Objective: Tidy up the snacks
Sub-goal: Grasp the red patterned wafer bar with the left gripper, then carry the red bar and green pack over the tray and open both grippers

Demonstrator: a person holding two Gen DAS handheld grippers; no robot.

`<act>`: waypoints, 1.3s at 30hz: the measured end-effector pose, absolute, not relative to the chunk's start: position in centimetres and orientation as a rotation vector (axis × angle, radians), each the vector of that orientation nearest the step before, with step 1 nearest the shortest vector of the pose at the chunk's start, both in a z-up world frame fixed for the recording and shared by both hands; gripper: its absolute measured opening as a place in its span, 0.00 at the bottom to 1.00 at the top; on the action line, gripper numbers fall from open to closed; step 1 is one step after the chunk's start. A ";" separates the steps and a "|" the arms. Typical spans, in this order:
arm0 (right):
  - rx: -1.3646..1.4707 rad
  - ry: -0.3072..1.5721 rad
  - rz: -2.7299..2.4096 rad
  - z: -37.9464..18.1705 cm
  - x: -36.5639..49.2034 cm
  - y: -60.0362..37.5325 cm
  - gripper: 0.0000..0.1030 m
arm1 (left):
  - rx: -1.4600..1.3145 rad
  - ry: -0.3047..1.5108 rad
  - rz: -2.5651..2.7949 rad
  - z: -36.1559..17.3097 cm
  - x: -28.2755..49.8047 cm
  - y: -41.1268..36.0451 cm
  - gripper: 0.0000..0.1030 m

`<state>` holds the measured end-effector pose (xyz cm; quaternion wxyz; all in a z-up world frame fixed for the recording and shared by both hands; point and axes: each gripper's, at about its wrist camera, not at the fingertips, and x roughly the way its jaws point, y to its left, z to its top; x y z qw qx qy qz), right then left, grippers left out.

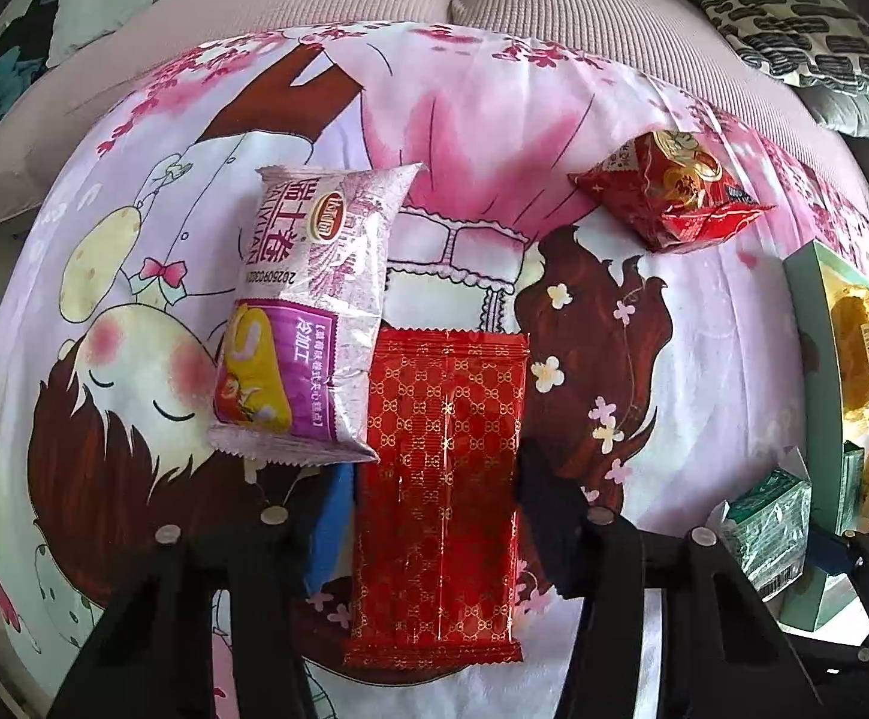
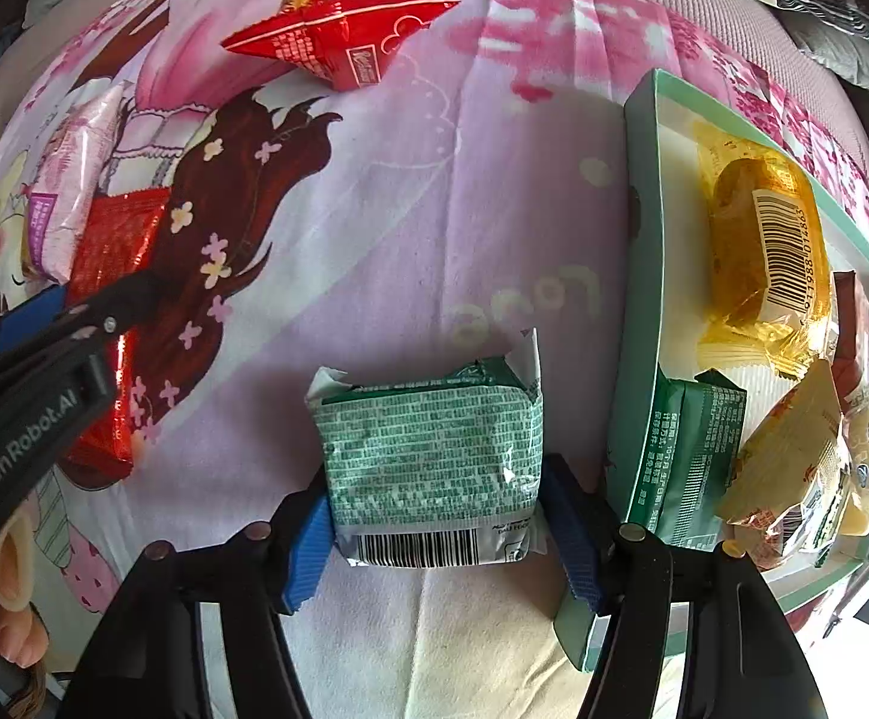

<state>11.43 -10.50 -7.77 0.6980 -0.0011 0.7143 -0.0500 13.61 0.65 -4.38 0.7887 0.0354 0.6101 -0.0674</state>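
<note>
I am clamping my right hand-held gripper point(image 2: 437, 530) on the green packet point(image 2: 431, 461) — lifting it level toward the box point(image 2: 638, 239) — while my left hand-held gripper point(image 1: 434, 515) is closing around the red packet point(image 1: 440, 491).

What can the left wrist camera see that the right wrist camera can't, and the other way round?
Only the left wrist camera shows the whole red patterned packet between the left hand-held gripper's fingers, and all of the purple-and-silver packet's printed front.

Only the right wrist camera shows inside the green box: a yellow wrapped cake and more snacks. It also shows the right hand-held gripper pinching the green packet.

Both show the puffy red packet and the cartoon cloth.
</note>
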 end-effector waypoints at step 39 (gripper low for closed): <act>0.080 1.455 -0.118 -2.7 8.3 -11.6 0.60 | -0.019 1.215 -0.198 -0.1 11.4 2.9 0.46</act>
